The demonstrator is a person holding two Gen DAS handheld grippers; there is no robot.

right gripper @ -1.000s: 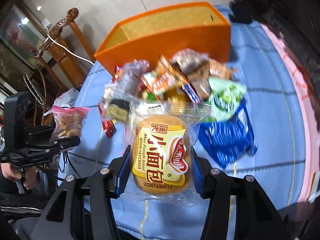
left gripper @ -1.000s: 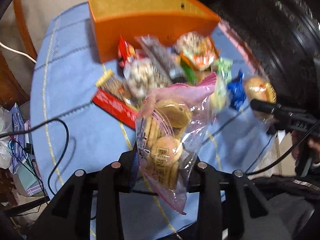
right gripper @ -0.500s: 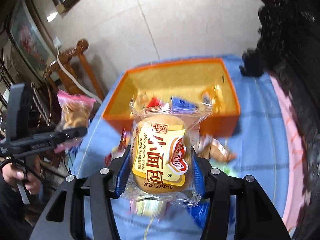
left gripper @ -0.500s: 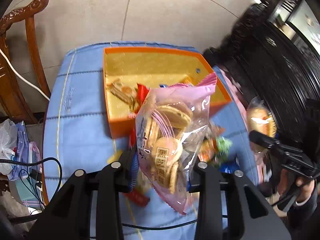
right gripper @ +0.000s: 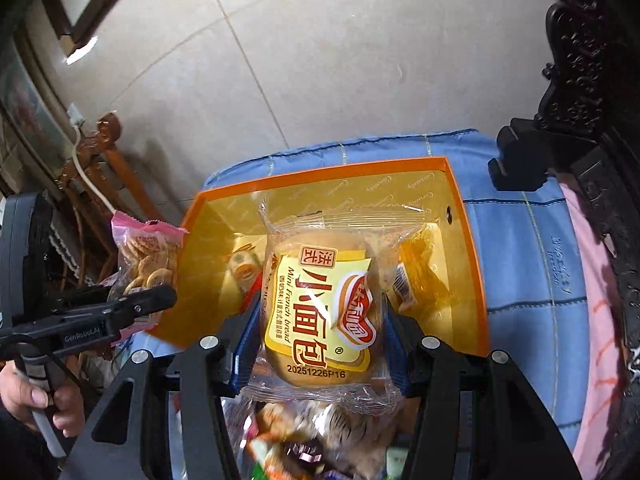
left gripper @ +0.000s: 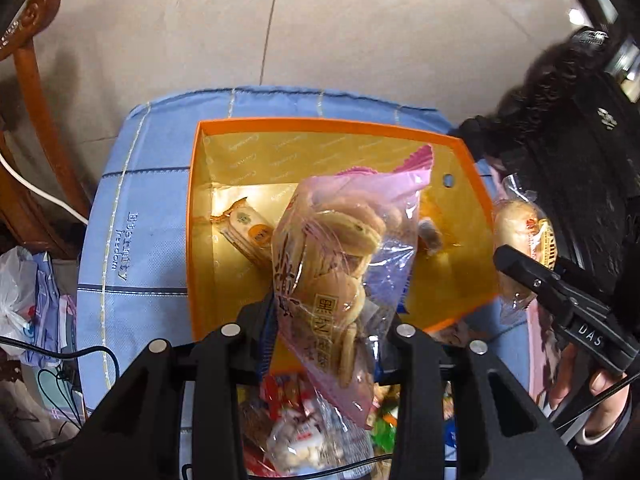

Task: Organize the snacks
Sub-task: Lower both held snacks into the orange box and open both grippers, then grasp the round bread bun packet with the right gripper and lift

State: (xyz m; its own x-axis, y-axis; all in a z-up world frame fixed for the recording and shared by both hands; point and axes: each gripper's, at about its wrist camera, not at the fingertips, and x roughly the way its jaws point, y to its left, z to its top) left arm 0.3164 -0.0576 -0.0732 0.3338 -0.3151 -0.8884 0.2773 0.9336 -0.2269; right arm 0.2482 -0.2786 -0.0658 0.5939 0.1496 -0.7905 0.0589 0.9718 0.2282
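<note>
My left gripper (left gripper: 328,320) is shut on a pink-topped clear bag of round biscuits (left gripper: 340,256), held above the orange box (left gripper: 192,216). The bag also shows in the right wrist view (right gripper: 148,256). My right gripper (right gripper: 320,332) is shut on a clear pack of mini French bread (right gripper: 320,300) with a yellow label, held over the orange box (right gripper: 476,280). The bread pack shows at the right of the left wrist view (left gripper: 524,236). A few wrapped snacks (left gripper: 244,232) lie inside the box. Loose snacks (left gripper: 304,432) lie piled on the table below both grippers.
The box stands on a blue checked tablecloth (left gripper: 136,216) on a small table. A wooden chair (left gripper: 36,92) and a white cable stand at the left. Dark carved furniture (right gripper: 580,80) is at the right. Tiled floor lies beyond the table's far edge.
Both grippers have risen from the snack pile and moved forward with their packs, so they now hang over the open orange box. The pile has dropped to the bottom of both views.
</note>
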